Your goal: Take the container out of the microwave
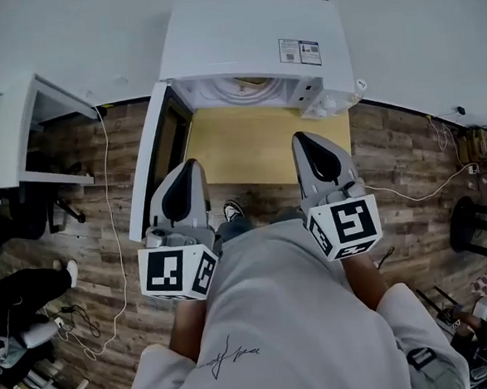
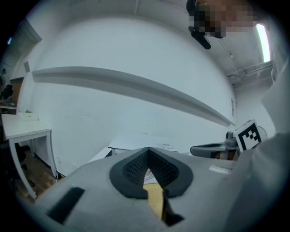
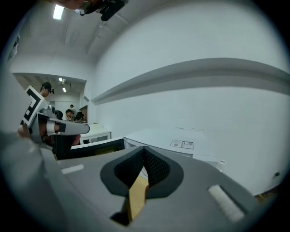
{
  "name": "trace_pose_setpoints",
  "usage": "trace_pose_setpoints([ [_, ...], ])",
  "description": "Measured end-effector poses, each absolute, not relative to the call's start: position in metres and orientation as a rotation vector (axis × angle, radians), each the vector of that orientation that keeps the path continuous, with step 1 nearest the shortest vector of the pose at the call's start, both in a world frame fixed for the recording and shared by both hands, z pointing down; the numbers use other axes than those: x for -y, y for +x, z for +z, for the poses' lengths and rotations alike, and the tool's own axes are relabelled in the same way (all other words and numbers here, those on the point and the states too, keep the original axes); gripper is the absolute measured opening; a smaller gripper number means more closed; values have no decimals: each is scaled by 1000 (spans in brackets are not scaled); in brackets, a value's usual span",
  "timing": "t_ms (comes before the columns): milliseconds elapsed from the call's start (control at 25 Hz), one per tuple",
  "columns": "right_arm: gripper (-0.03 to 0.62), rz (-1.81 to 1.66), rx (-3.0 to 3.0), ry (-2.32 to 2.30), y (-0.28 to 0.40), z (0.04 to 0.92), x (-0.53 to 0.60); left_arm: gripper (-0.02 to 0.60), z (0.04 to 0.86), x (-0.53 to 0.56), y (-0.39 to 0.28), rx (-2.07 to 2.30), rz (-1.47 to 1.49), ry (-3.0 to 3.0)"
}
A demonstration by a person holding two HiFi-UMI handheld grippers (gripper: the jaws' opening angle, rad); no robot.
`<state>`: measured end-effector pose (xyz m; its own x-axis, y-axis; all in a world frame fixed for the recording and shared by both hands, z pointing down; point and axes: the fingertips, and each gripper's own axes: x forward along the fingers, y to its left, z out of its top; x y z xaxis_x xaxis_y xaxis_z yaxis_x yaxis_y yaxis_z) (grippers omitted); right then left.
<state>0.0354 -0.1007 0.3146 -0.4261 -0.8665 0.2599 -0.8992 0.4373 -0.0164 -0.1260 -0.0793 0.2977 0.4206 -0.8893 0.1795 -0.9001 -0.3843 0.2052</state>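
- The container (image 1: 238, 86) sits inside the open microwave (image 1: 249, 31), ahead of both my grippers and well beyond their tips. It is pale and round, and I can make out little more of it.
- My left gripper (image 1: 193, 164) has its jaws closed tip to tip with nothing between them. My right gripper (image 1: 299, 136) is the same, jaws together and empty. Neither touches anything.
- The microwave is a white box with a printed label (image 1: 300, 51) on its top. Its door (image 1: 153, 154) swings out just beyond my left gripper's outer side.
- A yellowish wooden table (image 1: 256, 143) lies under and ahead of both sets of jaws.
- Only the head view shows the container and the wood-plank floor (image 1: 408, 170), with a white desk (image 1: 6, 131) and a thin white cable (image 1: 111, 207) off to my left gripper's left.
- The left gripper view shows ridged dark pads (image 2: 136, 168) in a grey shell, with my right gripper's marker cube (image 2: 248, 134) off to the right.
- The right gripper view shows the label (image 3: 182, 144) ahead and my left gripper (image 3: 68, 128) off to the left.
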Motion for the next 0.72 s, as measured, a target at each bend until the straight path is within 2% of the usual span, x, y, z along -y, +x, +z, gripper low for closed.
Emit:
trace_pose_setpoints([
  [480, 14, 108, 2303, 1584, -4, 339, 114, -6, 302, 96, -145, 1344, 64, 2507],
  [720, 40, 82, 2274, 1539, -12, 355, 130, -6, 305, 103, -153, 1357, 54, 2485],
])
